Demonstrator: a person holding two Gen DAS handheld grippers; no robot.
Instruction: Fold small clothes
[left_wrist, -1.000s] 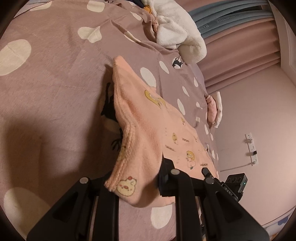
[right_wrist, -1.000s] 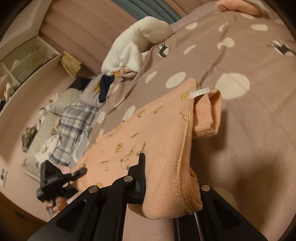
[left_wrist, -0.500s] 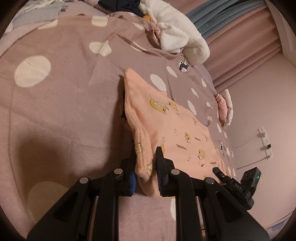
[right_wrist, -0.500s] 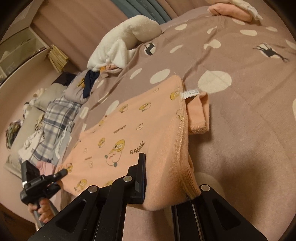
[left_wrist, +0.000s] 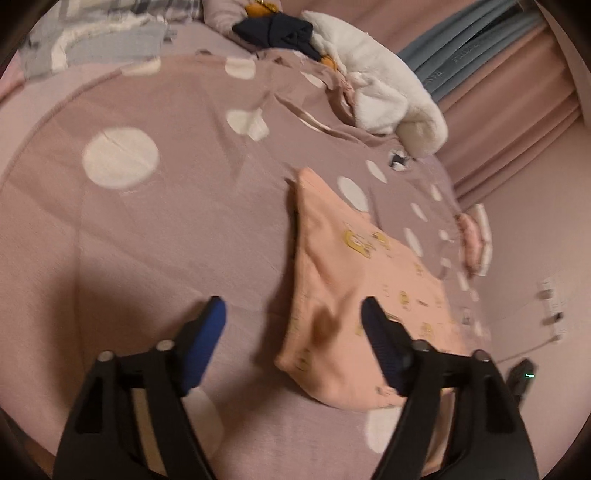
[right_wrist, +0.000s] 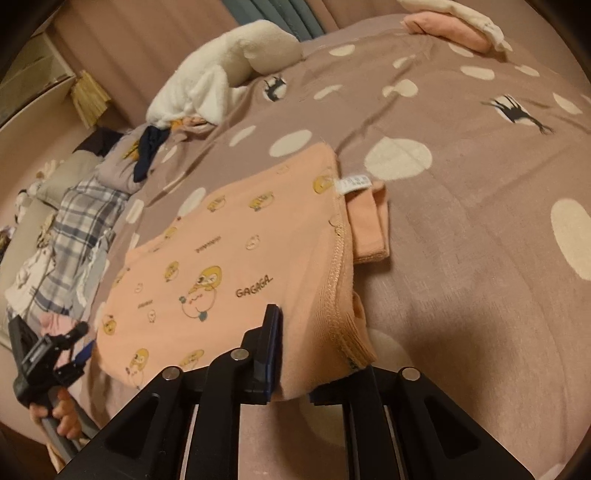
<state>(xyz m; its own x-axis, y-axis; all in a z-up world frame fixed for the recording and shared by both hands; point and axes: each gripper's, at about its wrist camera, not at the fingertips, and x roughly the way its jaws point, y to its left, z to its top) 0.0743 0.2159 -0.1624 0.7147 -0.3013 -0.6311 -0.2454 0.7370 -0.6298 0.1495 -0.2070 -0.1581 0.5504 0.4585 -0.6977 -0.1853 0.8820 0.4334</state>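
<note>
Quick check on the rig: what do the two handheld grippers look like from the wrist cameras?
Both are black plastic with triangular cut-outs and silver pivot screws. The left gripper has blue textured pads on its fingers. The right gripper shows the same black frame, a blue pad edge just visible.

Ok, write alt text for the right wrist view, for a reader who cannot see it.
A peach cotton child's top printed with yellow cartoon chicks lies folded on a mauve bedspread with cream dots, its near hem pinched in the black right gripper, whose jaws are easing open. At the far left a hand holds the left gripper, open beside the top's other corner.
</note>
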